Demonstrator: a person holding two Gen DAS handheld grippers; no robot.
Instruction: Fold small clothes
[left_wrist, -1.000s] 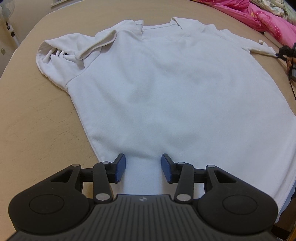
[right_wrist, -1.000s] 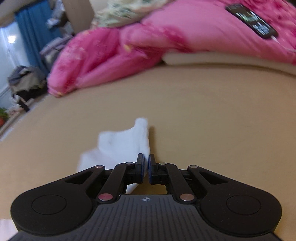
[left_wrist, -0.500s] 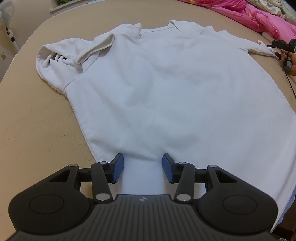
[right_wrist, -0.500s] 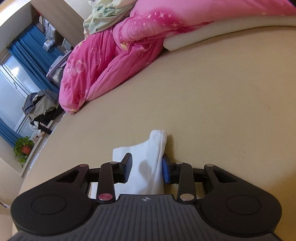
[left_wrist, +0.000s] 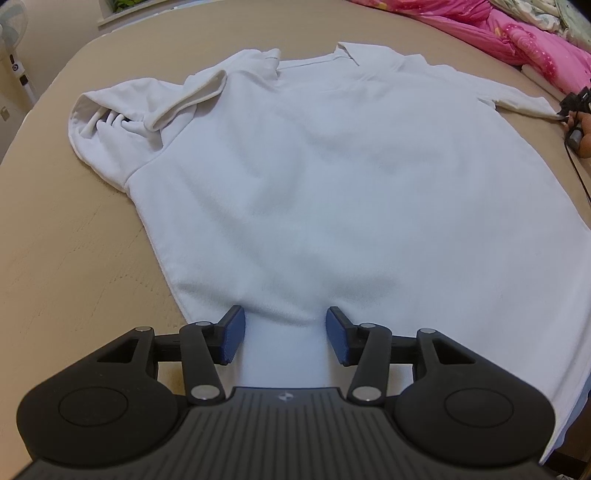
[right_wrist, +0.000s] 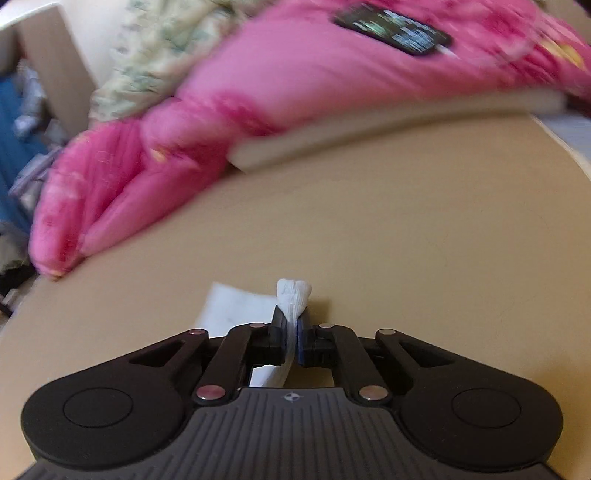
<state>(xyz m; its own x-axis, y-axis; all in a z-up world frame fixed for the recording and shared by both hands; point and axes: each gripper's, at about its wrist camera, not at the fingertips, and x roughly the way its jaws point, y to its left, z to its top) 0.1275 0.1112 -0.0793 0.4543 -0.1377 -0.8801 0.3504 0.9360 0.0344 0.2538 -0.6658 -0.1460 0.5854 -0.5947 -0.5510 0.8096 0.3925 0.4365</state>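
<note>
left gripper jaws wide apart astride the hem, gripping nothing | white shirt flat on tan bed | right gripper pinched on sleeve tip | risk: thin pinch may slip; far sleeve bunched, skewing fold

Shirt seen as soft white knit cloth with a matt, faintly nubby face, worktop as matt tan sheeting with fine grain, left gripper in matt black ribbed plastic, blue rubbery pads, bright metal pins, quilt in pink cloth.
</note>
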